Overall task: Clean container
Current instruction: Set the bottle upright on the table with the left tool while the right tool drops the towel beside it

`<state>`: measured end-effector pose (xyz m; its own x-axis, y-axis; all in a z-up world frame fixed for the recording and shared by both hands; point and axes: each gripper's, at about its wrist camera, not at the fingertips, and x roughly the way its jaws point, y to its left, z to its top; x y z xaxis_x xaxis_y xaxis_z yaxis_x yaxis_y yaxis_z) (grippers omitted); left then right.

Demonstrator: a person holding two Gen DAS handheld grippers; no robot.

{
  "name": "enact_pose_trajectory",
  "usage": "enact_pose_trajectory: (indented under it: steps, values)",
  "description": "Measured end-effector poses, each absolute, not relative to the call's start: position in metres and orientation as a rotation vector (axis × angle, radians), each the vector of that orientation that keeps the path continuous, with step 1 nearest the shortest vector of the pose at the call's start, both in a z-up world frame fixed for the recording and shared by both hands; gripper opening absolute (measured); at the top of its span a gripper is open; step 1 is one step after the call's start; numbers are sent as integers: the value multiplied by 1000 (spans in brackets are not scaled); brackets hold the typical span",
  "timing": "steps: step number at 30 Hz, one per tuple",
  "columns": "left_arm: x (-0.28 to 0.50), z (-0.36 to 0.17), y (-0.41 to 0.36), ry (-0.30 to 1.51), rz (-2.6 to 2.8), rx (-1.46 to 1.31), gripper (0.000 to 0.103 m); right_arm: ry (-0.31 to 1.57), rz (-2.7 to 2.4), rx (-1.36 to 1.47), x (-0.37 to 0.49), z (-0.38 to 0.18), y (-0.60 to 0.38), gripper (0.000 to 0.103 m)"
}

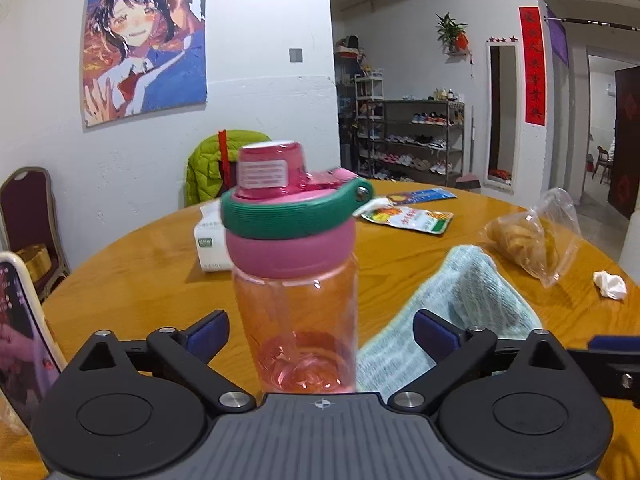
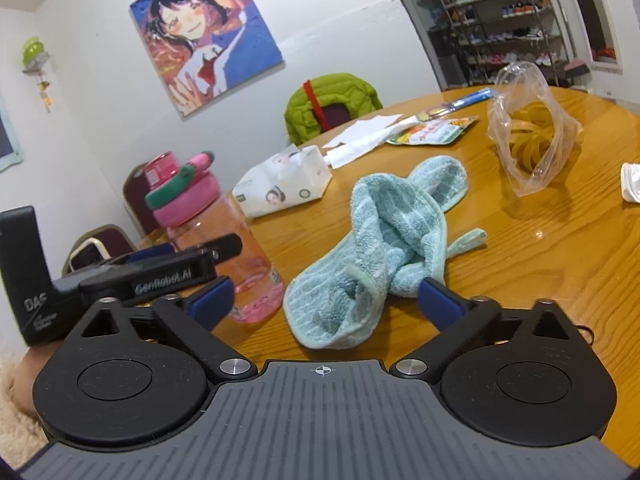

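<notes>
A clear pink bottle (image 1: 296, 304) with a pink and green lid stands upright on the round wooden table (image 1: 152, 272). My left gripper (image 1: 320, 336) is open, its blue pads apart on either side of the bottle's lower body and not pressing it. A light blue cloth (image 2: 384, 248) lies crumpled on the table to the right of the bottle (image 2: 224, 248). My right gripper (image 2: 326, 300) is open, with the near end of the cloth lying loose between its pads. The cloth (image 1: 452, 320) also shows in the left wrist view. The left gripper's finger (image 2: 180, 268) shows beside the bottle in the right wrist view.
A tissue pack (image 2: 284, 188) lies behind the bottle. A clear plastic bag (image 2: 528, 132) with rubber bands, snack packets (image 1: 408, 216) and a crumpled white tissue (image 1: 610, 284) sit further right. A phone (image 1: 24, 336) leans at the left edge. A chair with a green jacket (image 1: 216, 164) stands behind the table.
</notes>
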<state>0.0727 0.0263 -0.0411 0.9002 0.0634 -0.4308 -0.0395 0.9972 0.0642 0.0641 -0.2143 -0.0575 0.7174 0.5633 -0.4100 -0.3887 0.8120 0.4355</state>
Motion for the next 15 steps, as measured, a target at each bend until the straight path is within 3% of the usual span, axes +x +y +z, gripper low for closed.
enact_pose_trajectory:
  steps: [15]
  values:
    - [35,-42,43,575,71,-59,102,594,391,42,31,-18,-161,103]
